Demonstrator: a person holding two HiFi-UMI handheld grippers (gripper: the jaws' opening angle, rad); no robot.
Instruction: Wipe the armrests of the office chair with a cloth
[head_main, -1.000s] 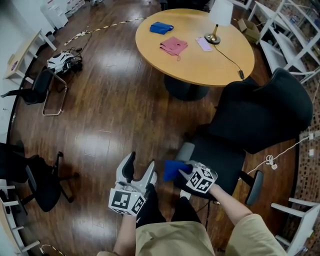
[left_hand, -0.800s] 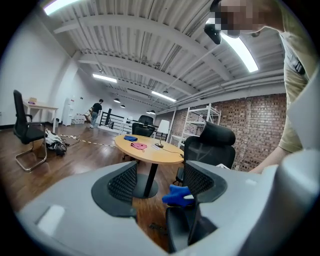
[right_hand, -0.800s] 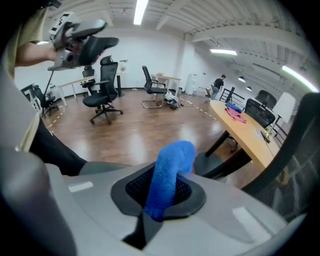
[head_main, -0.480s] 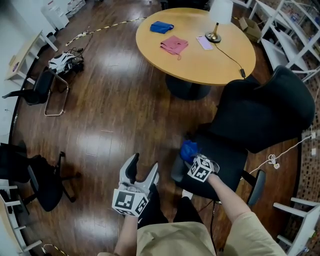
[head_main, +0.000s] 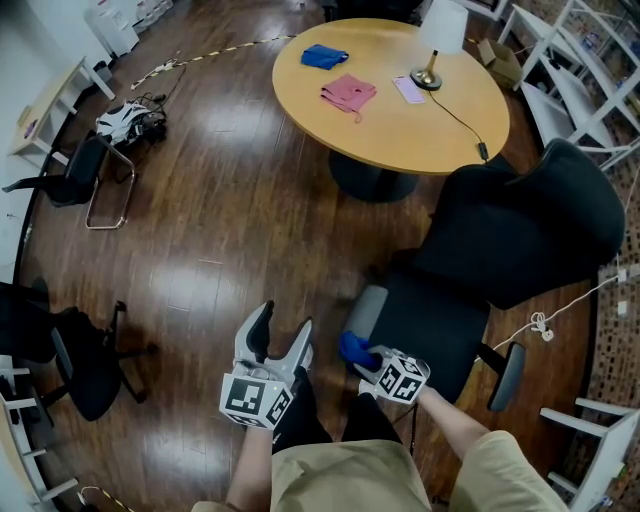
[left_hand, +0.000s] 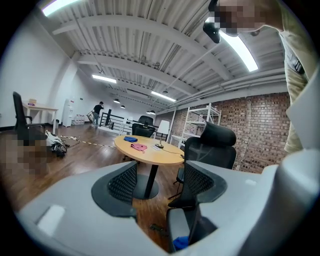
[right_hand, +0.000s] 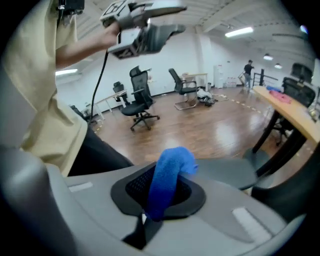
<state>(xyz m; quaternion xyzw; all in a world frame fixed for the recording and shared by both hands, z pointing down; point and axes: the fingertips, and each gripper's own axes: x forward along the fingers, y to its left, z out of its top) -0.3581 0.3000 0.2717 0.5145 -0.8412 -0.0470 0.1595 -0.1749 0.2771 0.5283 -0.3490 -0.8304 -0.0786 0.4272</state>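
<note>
Right gripper: the right gripper (head_main: 370, 358) is held low in front of the person, at the front corner of the seat; its jaws are clenched on the blue cloth (right_hand: 167, 182); the cloth is pinched at its lower end, rises between the pads and curls over at the top.
Cloth position: in the head view the blue cloth is seen as a bunched wad at the near end of the grey armrest (head_main: 366, 308); in the right gripper view the armrest pad lies just beyond the curled tip; whether the two are pressed together cannot be told.
Left gripper: the left gripper (head_main: 281, 338) is held to the left of the chair, over the wooden floor (head_main: 230, 220); its jaws are spread wide and nothing is gripped; only the table pedestal and the chair are seen through the gap.
Office chair: the black office chair (head_main: 520, 235) is set to the person's right, its tall back turned away toward the right; the second armrest (head_main: 508, 374) is found on the far side of the seat, well apart from the cloth.
Table: a round wooden table (head_main: 400, 135) stands beyond the chair; a pink cloth (head_main: 347, 93), a second blue cloth (head_main: 322, 56) and a lamp (head_main: 440, 35) are laid on it, well apart from the grippers.
Surroundings: another black chair (head_main: 85, 370) is seen on the floor at the left.
</note>
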